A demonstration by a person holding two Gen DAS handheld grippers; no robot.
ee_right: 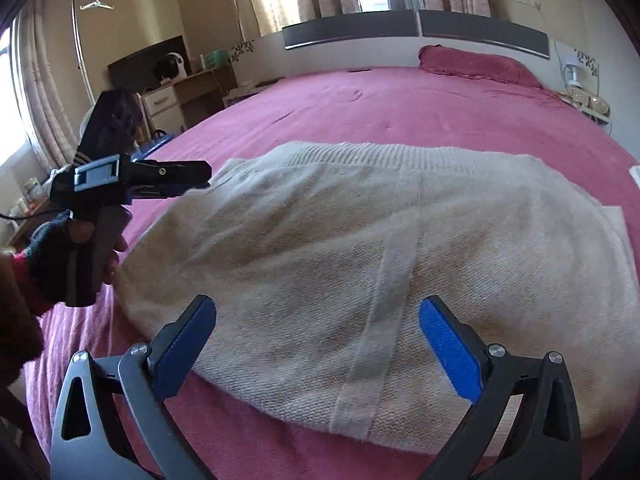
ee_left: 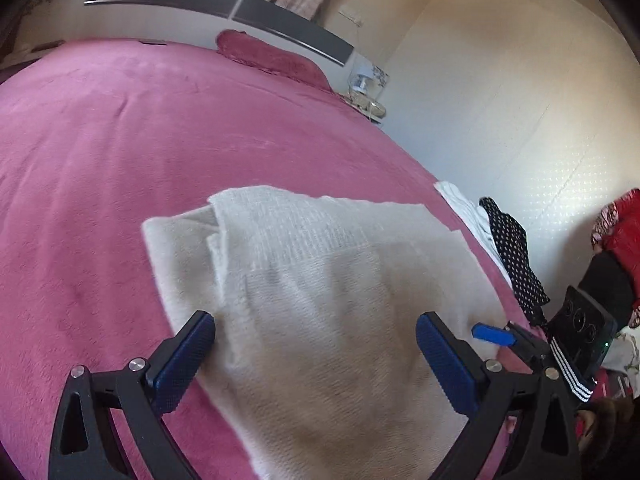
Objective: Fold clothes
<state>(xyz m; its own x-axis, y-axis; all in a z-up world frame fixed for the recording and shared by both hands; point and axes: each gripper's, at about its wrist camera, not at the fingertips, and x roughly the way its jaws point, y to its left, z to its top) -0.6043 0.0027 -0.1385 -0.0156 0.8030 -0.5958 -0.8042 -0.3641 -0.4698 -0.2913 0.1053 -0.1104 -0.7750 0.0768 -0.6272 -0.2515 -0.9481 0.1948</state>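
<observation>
We see a pink bedspread (ee_right: 360, 112) across the bed. On its near part lies the folded cream sweater (ee_right: 380, 260). Our right gripper (ee_right: 316, 332) hovers above it, jaws spread wide; our left gripper (ee_left: 316, 344) likewise gapes, gripping nothing. Beyond the sweater, a pink pillow (ee_right: 476, 66) meets the headboard (ee_right: 400, 32).

Pink bed (ee_right: 360, 112): cream sweater (ee_right: 380, 248) lying flat, pillow (ee_right: 476, 64) at headboard.

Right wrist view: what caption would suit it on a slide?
Open right gripper over a cream knit garment on a pink bed.
</observation>
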